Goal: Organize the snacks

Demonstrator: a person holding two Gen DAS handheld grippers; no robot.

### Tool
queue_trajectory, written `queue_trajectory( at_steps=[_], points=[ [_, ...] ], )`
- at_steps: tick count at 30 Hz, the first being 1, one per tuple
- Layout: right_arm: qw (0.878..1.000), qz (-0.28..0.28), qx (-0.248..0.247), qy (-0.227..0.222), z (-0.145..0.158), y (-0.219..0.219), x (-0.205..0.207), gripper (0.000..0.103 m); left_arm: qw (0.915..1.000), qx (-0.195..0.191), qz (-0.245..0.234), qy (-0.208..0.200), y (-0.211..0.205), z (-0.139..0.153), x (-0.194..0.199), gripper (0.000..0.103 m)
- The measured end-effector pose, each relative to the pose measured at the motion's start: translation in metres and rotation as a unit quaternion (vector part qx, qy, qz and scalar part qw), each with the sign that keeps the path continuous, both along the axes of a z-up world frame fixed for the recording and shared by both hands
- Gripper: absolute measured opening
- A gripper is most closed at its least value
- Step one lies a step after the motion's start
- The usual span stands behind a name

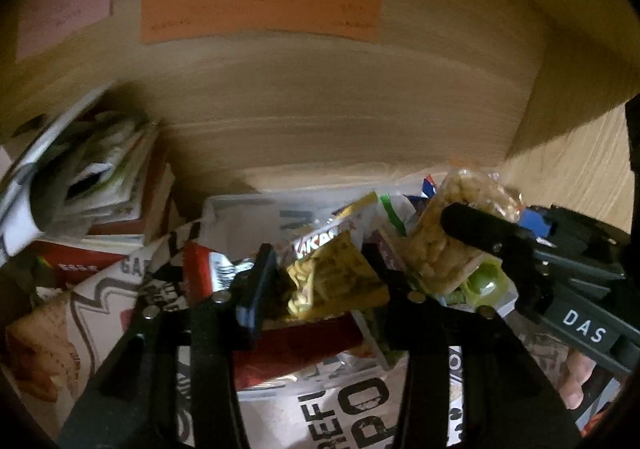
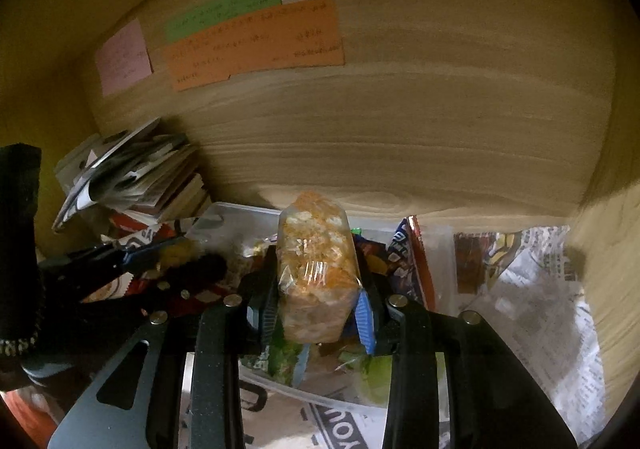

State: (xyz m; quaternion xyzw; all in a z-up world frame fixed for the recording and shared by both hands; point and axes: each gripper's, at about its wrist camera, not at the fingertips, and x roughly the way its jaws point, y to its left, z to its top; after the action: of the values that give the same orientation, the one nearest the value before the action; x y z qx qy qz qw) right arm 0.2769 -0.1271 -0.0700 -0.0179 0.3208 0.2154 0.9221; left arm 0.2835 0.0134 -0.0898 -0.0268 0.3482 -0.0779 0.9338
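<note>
My left gripper (image 1: 320,281) is shut on a yellow snack packet (image 1: 332,281) and holds it over a clear plastic tub (image 1: 240,213) filled with snack packs. My right gripper (image 2: 316,301) is shut on a clear bag of orange-white puffed snack (image 2: 316,269), upright above the same tub (image 2: 236,217). In the left wrist view the right gripper (image 1: 476,237) enters from the right with that bag (image 1: 452,233). In the right wrist view the left gripper (image 2: 176,269) shows at the left, blurred.
A wooden back wall carries orange (image 2: 256,45), green (image 2: 224,9) and pink (image 2: 122,57) paper notes. A stack of books and papers (image 2: 136,177) stands at the left. Newspaper (image 2: 532,289) lines the shelf floor. A wooden side wall (image 2: 608,249) rises at the right.
</note>
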Motion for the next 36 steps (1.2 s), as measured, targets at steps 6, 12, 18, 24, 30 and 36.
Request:
queue_trajectory(
  at_steps=[6,12,18,24,30,36],
  points=[
    [1.0,-0.016,-0.022,-0.016,0.004,-0.005,-0.004,0.053,0.9999,0.007,-0.012,-0.008,-0.006,-0.002,-0.007,0.072],
    [0.999,-0.015,-0.015,-0.03,0.015,-0.015,-0.016,0.055,0.9997,0.006,-0.012,-0.019,-0.004,0.007,-0.025,0.074],
    [0.999,-0.011,-0.007,-0.052,0.031,-0.021,-0.043,0.055,0.9983,0.008,0.005,-0.057,0.003,0.028,-0.058,0.074],
    [0.996,-0.002,0.018,-0.091,0.06,-0.031,-0.085,0.055,0.9923,0.012,0.022,-0.121,0.008,0.065,-0.107,0.074],
    [0.99,-0.001,0.042,-0.138,0.089,-0.042,-0.13,0.059,0.9839,0.009,0.034,-0.175,0.008,0.097,-0.154,0.074],
    [0.983,-0.005,0.053,-0.175,0.106,-0.048,-0.167,0.072,0.9742,0.011,0.046,-0.221,0.007,0.114,-0.191,0.095]
  ],
)
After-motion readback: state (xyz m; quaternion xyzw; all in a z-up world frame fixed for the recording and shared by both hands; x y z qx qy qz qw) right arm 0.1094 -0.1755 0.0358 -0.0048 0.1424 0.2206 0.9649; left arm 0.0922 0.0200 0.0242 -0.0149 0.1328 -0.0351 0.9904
